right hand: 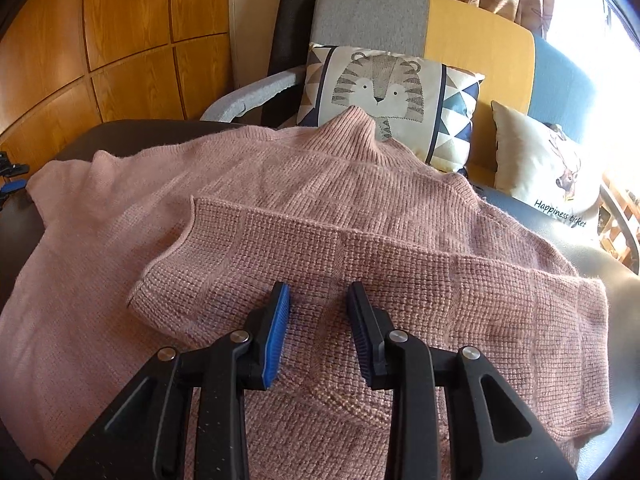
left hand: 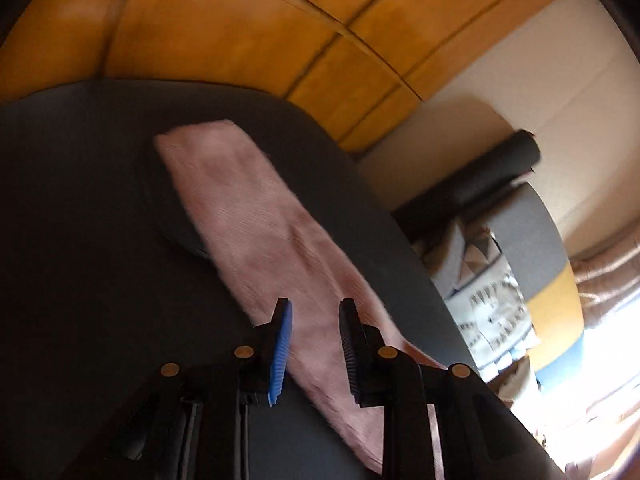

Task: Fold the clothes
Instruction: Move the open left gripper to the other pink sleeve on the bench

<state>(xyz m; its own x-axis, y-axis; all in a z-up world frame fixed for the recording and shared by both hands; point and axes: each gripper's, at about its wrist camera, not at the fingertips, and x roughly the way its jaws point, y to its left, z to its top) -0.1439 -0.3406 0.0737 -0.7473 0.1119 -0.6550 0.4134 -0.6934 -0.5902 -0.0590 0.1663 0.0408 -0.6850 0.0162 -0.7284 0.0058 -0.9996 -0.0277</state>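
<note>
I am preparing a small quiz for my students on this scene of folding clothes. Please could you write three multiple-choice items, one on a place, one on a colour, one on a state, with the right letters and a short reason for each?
1. Where does the pink sweater lie?
A. Spread on the dark table
B. Hanging on the wooden wall
C. On the floor

2. What colour is the chair back just right of its grey panel?
A. Red
B. Yellow
C. Green

3. How does the right gripper stand?
A. Shut on a cushion
B. Shut on the sweater's collar
C. Open above the sweater, holding nothing

Answers:
1 A, the knit lies spread over the dark tabletop.
2 B, a yellow panel shows behind the tiger cushion.
3 C, a clear gap shows between the pads, with no fabric pinched.
</note>
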